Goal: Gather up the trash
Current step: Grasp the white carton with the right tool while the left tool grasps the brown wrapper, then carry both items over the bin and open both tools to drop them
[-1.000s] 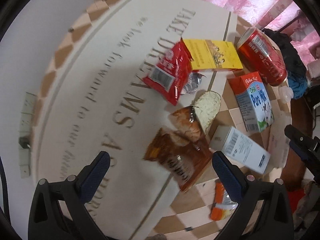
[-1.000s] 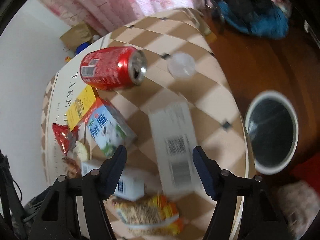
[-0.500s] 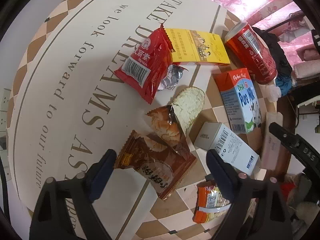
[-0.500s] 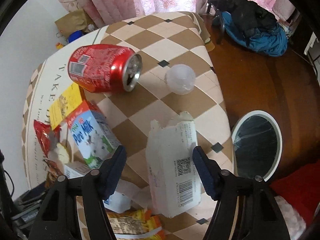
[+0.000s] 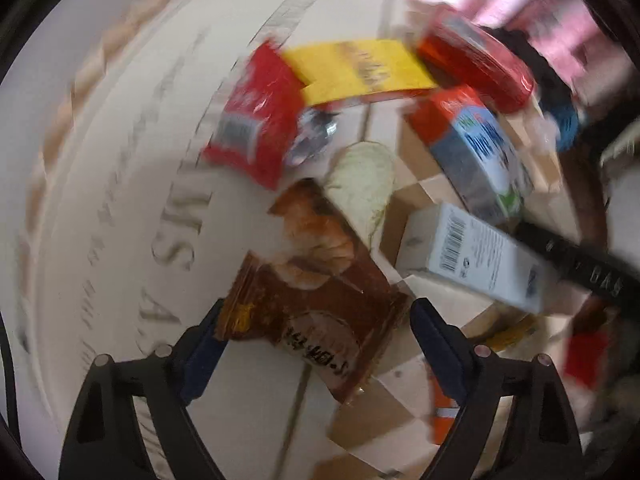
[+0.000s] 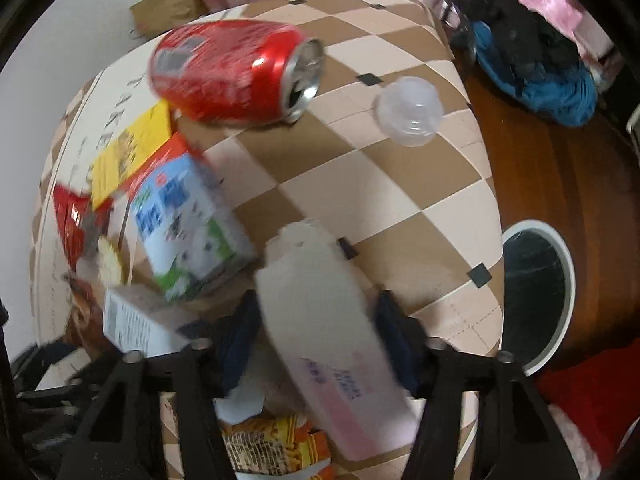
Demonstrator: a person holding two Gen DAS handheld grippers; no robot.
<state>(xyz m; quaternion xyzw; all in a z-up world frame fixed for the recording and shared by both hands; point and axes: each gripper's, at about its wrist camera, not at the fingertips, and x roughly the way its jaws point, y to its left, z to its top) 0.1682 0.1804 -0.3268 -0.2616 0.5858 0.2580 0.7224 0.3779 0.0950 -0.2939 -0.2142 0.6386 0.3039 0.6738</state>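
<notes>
My left gripper [image 5: 314,336] is open, its fingers on either side of a brown snack wrapper [image 5: 320,316] on the table. Beyond it lie a red wrapper [image 5: 256,120], a yellow packet [image 5: 360,70], a red can [image 5: 476,56], a milk carton [image 5: 472,148] and a white box [image 5: 476,256]. My right gripper [image 6: 316,332] is open, its fingers on either side of a torn white carton [image 6: 324,312]. The red can [image 6: 236,74], the milk carton [image 6: 184,220] and a clear plastic lid [image 6: 410,111] lie ahead of it.
A white-rimmed bin [image 6: 536,292] stands on the wooden floor right of the table edge. A blue and black bag [image 6: 532,60] lies on the floor behind. An orange noodle packet [image 6: 276,446] lies under the right gripper. The left view is motion-blurred.
Both grippers have moved down and forward. The brown wrapper now sits between the left fingers, and the white carton between the right fingers.
</notes>
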